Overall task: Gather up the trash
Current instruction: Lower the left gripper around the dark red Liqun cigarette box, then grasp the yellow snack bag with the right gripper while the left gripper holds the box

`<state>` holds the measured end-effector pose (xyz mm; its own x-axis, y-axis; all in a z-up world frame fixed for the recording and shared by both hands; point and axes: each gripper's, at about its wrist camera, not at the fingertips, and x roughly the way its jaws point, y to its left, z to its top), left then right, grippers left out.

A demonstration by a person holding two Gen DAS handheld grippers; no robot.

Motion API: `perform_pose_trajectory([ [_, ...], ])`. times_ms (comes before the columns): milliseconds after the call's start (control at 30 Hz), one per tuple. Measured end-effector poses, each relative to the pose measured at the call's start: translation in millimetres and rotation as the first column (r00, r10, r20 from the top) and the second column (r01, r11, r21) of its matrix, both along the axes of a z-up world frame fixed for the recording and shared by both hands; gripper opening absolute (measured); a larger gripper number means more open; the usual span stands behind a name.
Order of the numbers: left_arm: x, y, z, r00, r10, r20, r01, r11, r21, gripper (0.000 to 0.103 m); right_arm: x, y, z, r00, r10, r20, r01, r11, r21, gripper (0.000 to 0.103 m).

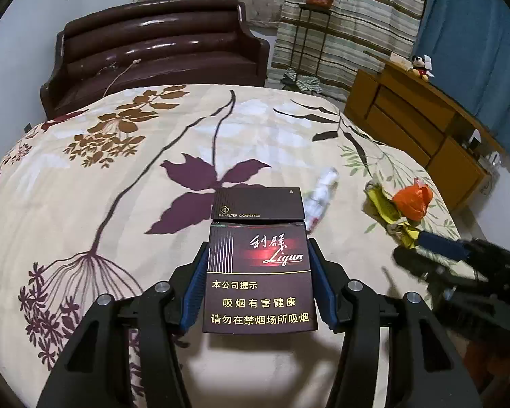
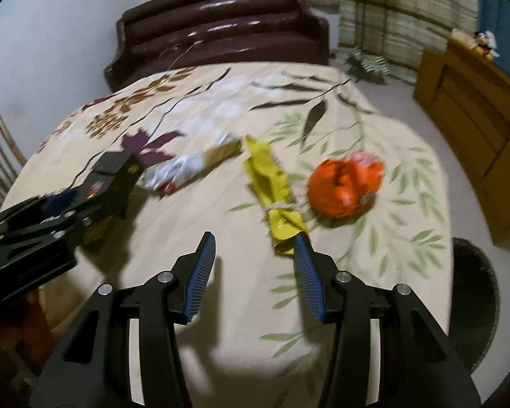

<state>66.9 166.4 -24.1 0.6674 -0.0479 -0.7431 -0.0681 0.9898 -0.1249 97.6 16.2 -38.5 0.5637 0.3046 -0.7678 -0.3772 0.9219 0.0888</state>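
Trash lies on the bed (image 2: 187, 238): a silver wrapper (image 2: 187, 170), a yellow wrapper (image 2: 272, 183) and an orange bag (image 2: 343, 187). Left gripper (image 1: 258, 261) jaws clamp a cigarette pack (image 1: 258, 272) above the bed. Right gripper (image 2: 255, 258) jaws stand apart, empty, one tip just beside the yellow wrapper

Left wrist view: close above bed (image 1: 85, 176), angled down toward headboard (image 1: 153, 44). Right wrist view: same heading, further right. Shared: yellow wrapper (image 2: 272, 183), orange bag (image 1: 413, 200), cabinet (image 2: 476, 102).
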Motion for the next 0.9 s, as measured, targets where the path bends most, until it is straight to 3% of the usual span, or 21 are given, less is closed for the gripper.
perform_pose_trajectory([
  [233, -3, 10, 5, 1.000, 0.022, 0.023, -0.022, 1.000, 0.018, 0.054, 13, -2, -1, 1.000, -0.022, 0.009, 0.023, 1.000, -0.020, 0.044],
  [433, -2, 15, 5, 0.999, 0.029, 0.021, -0.029, 1.000, 0.011, 0.054, 18, 5, -8, 1.000, -0.008, -0.018, 0.008, 1.000, -0.017, 0.035],
  [900, -1, 21, 0, 0.999, 0.029, 0.023, -0.029, 1.000, 0.000, 0.054, 37, 9, -10, 0.997, -0.077, -0.029, 0.077, 0.997, -0.013, 0.035],
])
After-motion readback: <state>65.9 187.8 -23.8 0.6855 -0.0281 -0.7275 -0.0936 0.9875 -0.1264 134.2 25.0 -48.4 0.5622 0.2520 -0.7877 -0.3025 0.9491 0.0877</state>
